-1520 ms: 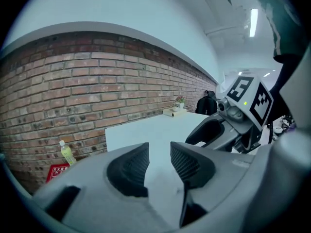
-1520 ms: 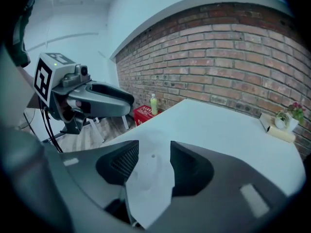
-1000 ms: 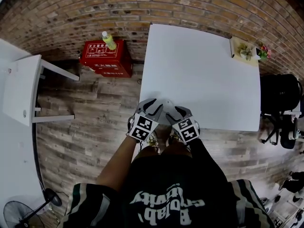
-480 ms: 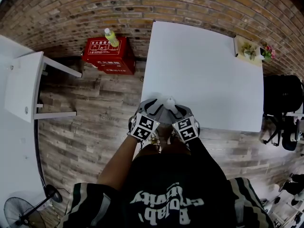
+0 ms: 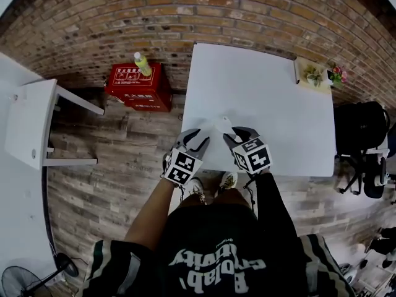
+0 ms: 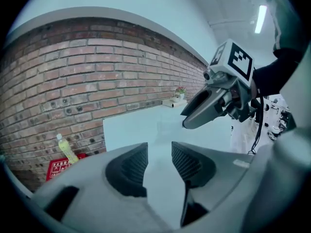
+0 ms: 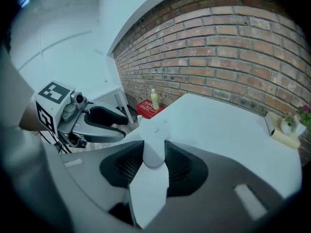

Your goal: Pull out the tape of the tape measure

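Note:
The tape measure [image 5: 224, 125] is a small white thing just above the near edge of the white table [image 5: 266, 98]. My right gripper [image 5: 234, 135] is shut on it: in the right gripper view its white body [image 7: 154, 147] sits pinched between both ribbed pads. My left gripper [image 5: 199, 138] hangs a little to the left, apart from it. Its jaws are opening with nothing between them [image 6: 159, 161]. From the left gripper view I see the right gripper [image 6: 209, 106] up at the right. No pulled-out tape shows.
A red box [image 5: 138, 82] with a green bottle [image 5: 142, 64] on it stands on the wood floor left of the table, by the brick wall. A white side table [image 5: 31, 125] is far left. A small planter [image 5: 312, 74] sits at the table's back right corner. A black chair [image 5: 362, 135] is right.
The two grippers were close together around the white tape measure. Now they have moved apart, the right one keeping the tape measure and the left one off it.

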Action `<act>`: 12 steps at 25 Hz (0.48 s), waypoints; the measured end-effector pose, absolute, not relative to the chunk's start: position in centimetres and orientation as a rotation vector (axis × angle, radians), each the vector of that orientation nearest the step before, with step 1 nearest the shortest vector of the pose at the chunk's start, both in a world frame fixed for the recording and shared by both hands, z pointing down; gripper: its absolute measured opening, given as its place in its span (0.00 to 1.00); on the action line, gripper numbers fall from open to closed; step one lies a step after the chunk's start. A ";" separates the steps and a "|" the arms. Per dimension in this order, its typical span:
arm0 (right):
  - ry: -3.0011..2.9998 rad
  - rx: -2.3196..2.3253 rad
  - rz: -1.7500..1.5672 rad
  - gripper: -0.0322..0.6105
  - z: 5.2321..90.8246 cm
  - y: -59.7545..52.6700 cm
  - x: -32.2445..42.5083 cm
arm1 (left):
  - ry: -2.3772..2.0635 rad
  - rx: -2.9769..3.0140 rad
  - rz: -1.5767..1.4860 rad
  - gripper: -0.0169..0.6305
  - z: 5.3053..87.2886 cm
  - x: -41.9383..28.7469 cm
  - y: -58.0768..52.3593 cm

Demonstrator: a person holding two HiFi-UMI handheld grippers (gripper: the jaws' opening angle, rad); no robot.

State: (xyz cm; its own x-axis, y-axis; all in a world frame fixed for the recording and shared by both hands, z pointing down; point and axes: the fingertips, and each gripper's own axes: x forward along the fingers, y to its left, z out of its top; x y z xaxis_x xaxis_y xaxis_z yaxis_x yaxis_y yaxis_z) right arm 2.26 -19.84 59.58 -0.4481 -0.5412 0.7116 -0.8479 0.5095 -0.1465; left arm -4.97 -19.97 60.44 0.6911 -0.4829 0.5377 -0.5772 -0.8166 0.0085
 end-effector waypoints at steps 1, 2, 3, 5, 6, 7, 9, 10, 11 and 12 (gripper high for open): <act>-2.154 1.113 0.640 0.28 58.8 -20.0 2.3 | -0.865 2.746 0.778 0.27 59.6 -4.7 -20.4; -2.155 1.094 0.614 0.28 58.1 -20.2 2.2 | -0.869 2.769 0.763 0.27 58.8 -4.5 -20.8; -2.156 1.074 0.589 0.28 57.5 -20.3 2.2 | -0.871 2.791 0.750 0.28 58.0 -4.3 -21.3; -2.162 1.035 0.554 0.28 56.6 -20.3 2.1 | -0.862 2.824 0.734 0.28 56.8 -3.9 -21.8; -2.167 1.015 0.546 0.28 56.3 -20.2 2.0 | -0.849 2.839 0.726 0.28 56.2 -3.6 -21.8; -2.173 0.993 0.541 0.28 56.0 -20.0 1.8 | -0.831 2.852 0.717 0.29 55.7 -3.3 -21.7; -2.184 0.946 0.532 0.28 55.7 -19.7 1.5 | -0.790 2.869 0.719 0.31 55.2 -2.7 -21.4; -2.184 0.925 0.527 0.28 55.6 -19.7 1.5 | -0.768 2.874 0.726 0.32 55.3 -2.5 -21.3; -2.184 0.907 0.525 0.28 55.6 -19.6 1.6 | -0.744 2.882 0.732 0.32 55.3 -2.3 -21.1; -2.186 0.891 0.527 0.28 55.6 -19.5 1.6 | -0.718 2.896 0.731 0.31 55.2 -2.0 -20.8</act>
